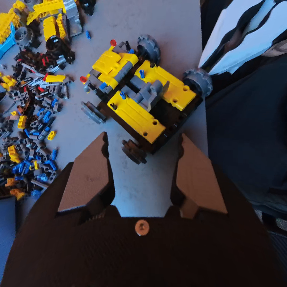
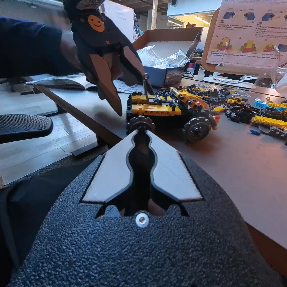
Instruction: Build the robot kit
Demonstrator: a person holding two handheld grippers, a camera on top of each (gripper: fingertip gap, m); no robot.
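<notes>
A yellow, black and grey brick-built vehicle [image 1: 139,93] stands near the table edge; it also shows in the right wrist view [image 2: 163,108]. My left gripper [image 1: 144,136] is open and empty, just above and behind the vehicle's rear end; the right wrist view shows it [image 2: 130,98] hovering over the model next to an upright grey lever [image 2: 146,87]. My right gripper [image 2: 141,130] is shut on the hub of a grey toothed rear wheel [image 2: 140,124] at the table edge. In the left wrist view its white fingers [image 1: 233,46] meet that wheel [image 1: 198,82].
A pile of loose yellow, blue, grey and black pieces [image 1: 31,124] lies left of the vehicle, also seen in the right wrist view [image 2: 240,108]. Behind are an open cardboard box with plastic bags [image 2: 164,51], an open booklet [image 2: 62,82] and an instruction sheet [image 2: 248,31]. A chair armrest [image 2: 23,125] stands off the table edge.
</notes>
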